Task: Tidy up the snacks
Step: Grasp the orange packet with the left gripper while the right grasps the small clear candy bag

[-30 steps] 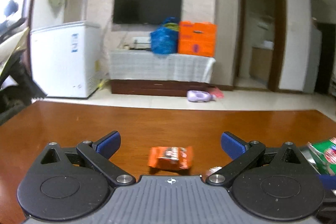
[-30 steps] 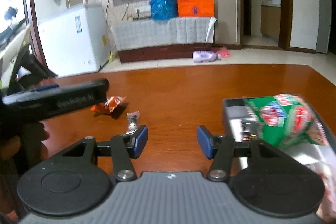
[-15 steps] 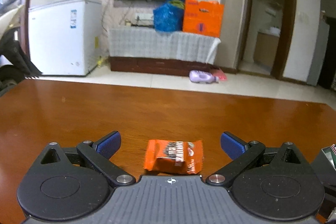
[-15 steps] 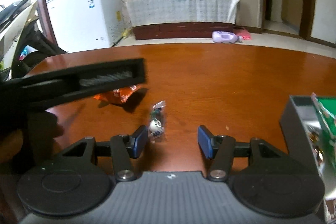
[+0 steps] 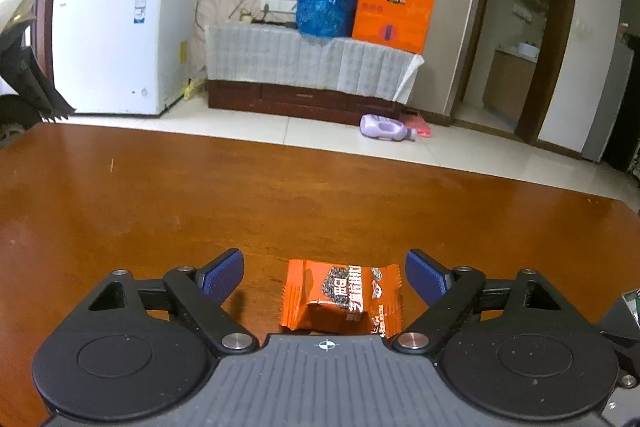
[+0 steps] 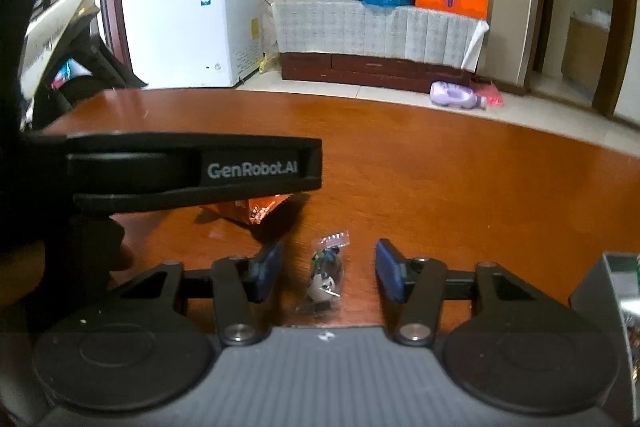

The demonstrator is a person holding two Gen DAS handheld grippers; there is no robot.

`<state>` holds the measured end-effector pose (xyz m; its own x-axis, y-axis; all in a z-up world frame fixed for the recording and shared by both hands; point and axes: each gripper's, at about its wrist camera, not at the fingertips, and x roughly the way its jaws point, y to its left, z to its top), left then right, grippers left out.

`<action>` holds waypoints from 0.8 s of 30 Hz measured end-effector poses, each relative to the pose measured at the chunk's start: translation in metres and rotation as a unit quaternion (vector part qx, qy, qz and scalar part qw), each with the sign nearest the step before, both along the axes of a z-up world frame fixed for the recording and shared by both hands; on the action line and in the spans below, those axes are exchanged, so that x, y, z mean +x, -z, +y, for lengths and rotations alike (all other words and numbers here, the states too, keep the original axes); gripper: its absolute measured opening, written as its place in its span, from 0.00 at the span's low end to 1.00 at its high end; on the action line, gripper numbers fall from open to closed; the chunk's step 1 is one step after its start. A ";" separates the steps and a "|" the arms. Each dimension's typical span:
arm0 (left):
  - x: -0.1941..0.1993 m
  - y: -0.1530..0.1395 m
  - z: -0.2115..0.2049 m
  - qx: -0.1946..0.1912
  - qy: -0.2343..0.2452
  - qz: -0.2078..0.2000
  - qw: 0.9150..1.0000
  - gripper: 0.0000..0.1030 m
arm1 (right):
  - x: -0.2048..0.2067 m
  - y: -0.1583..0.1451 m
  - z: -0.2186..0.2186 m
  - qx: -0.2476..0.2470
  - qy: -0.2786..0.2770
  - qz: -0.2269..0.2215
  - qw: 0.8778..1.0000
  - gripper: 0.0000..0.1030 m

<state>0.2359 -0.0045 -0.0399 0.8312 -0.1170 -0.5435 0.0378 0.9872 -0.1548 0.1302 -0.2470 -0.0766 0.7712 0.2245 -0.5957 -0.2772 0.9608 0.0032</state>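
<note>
Both tools closing in, nothing gripped yet: left tool (image 5: 324,277) brackets orange snack pkt (image 5: 341,297), right tool (image 6: 328,277) brackets small candy (image 6: 326,273) on surface (image 5: 160,195). Grey bin (image 6: 596,291) at right awaits both.

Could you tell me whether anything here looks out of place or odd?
On the table, nothing is spilled or damaged. The one odd thing is a purple bottle lying on its side on the floor by the cabinet, rather than standing upright.

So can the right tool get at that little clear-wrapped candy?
Probably yes: the candy lies on the table between the right tool's open, just-closing jaws, untouched, with nothing blocking.
</note>
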 end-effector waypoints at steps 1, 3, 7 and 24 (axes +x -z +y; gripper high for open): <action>0.000 0.001 0.000 -0.003 0.003 0.002 1.000 0.84 | 0.000 0.001 0.000 -0.007 -0.002 -0.004 1.000 0.31; -0.001 0.002 -0.001 -0.003 0.008 0.004 1.000 0.84 | -0.002 0.001 0.001 -0.009 -0.003 -0.006 1.000 0.18; 0.001 0.005 -0.006 0.007 0.018 0.010 1.000 0.80 | -0.007 0.000 -0.005 0.001 0.008 -0.002 1.000 0.17; -0.004 0.010 -0.034 0.044 0.047 0.013 0.998 0.34 | -0.062 -0.015 -0.054 0.050 0.043 0.010 0.998 0.17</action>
<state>0.2316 -0.0387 -0.0495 0.8042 -0.1451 -0.5764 0.1284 0.9893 -0.0699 0.0683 -0.3010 -0.0619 0.7789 0.2175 -0.5882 -0.1927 0.9756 0.1055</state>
